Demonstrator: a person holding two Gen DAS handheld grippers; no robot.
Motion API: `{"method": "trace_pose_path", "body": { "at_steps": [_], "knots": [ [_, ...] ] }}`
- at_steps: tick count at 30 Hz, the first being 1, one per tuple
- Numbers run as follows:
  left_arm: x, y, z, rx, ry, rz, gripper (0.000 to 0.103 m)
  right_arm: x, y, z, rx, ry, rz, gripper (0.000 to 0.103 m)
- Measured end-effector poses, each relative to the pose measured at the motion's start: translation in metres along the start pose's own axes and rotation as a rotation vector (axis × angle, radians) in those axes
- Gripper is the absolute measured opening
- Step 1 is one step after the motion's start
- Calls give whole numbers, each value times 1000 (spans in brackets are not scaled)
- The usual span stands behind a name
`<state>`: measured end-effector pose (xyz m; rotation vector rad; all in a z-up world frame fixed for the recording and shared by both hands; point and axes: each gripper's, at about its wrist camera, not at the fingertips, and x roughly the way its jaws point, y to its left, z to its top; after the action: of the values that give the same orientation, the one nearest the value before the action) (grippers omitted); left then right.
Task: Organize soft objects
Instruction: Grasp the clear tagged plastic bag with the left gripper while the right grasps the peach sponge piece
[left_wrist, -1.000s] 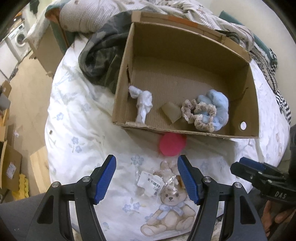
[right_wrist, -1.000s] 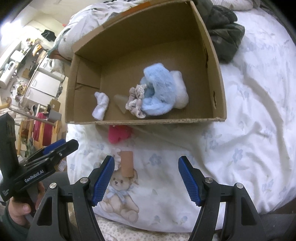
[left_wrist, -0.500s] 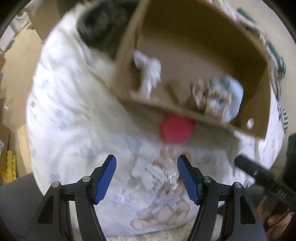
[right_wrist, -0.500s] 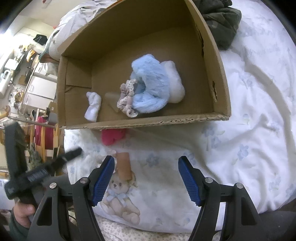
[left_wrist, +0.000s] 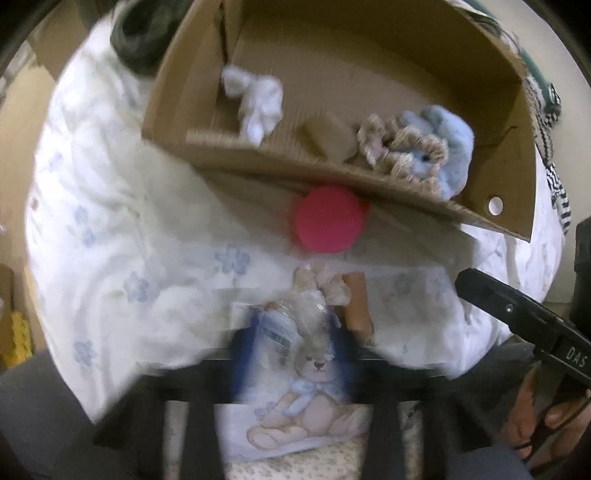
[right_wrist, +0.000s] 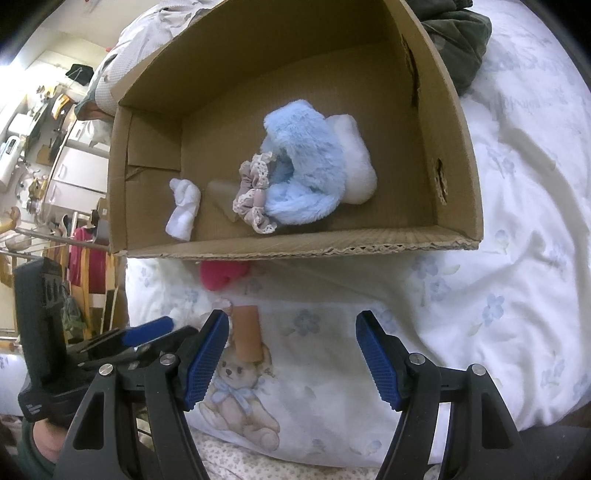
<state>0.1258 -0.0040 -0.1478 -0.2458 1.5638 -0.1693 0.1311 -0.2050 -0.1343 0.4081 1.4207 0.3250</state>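
On the bed, in front of the cardboard box (right_wrist: 295, 251), we see a small packet (left_wrist: 291, 325): a clear plastic bag with a barcode label and something beige and frilly inside, maybe a scrunchie, lying on the bear-printed sheet (right_wrist: 461, 314) beside a brown cardboard tube (right_wrist: 246, 332) and near a pink round soft thing (left_wrist: 327, 219) that touches the box's front wall. Our left gripper (left_wrist: 291, 350) is very blurred; its blue fingers stand on both sides of the packet, but we cannot tell if they already press it. Our right gripper (right_wrist: 291, 358) hangs over the sheet with its fingers wide apart and nothing between them. Inside the box lie a blue fluffy piece (right_wrist: 303, 170), a lace scrunchie (right_wrist: 255, 195) and a white cloth bundle (right_wrist: 183, 206). We judge the packet to be very light and soft, with slippery plastic that crinkles, so we would take it across the fuller middle, where the fabric gives some body, not at the loose edge or label
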Motion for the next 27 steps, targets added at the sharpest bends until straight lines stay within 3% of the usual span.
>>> {"method": "trace_pose_path", "body": {
  "at_steps": [6, 11, 15, 19, 23, 25, 27],
  "knots": [
    [-19, 3, 0, 13, -62, -19, 4, 3, 2, -1, -3, 7, -6, 75],
    [-46, 14, 2, 1, -133, 8, 3, 14, 9, -3, -15, 55, 57, 75],
    [-55, 20, 6, -11, -156, 34, 3, 36, 16, -5, 5, 142, 131, 50],
    [-56, 22, 6, -2, -161, 50, 3, 59, 31, -7, -29, 194, 97, 38],
    [-58, 26, 5, 5, -163, 62, 3, 79, 47, -13, -103, 230, 35, 35],
    [-58, 25, 5, 3, -166, 66, 3, 79, 50, -16, -127, 219, 8, 14],
    [-58, 23, 5, 2, -171, 67, 3, 75, 49, -18, -140, 207, 5, 9]
  ]
}}
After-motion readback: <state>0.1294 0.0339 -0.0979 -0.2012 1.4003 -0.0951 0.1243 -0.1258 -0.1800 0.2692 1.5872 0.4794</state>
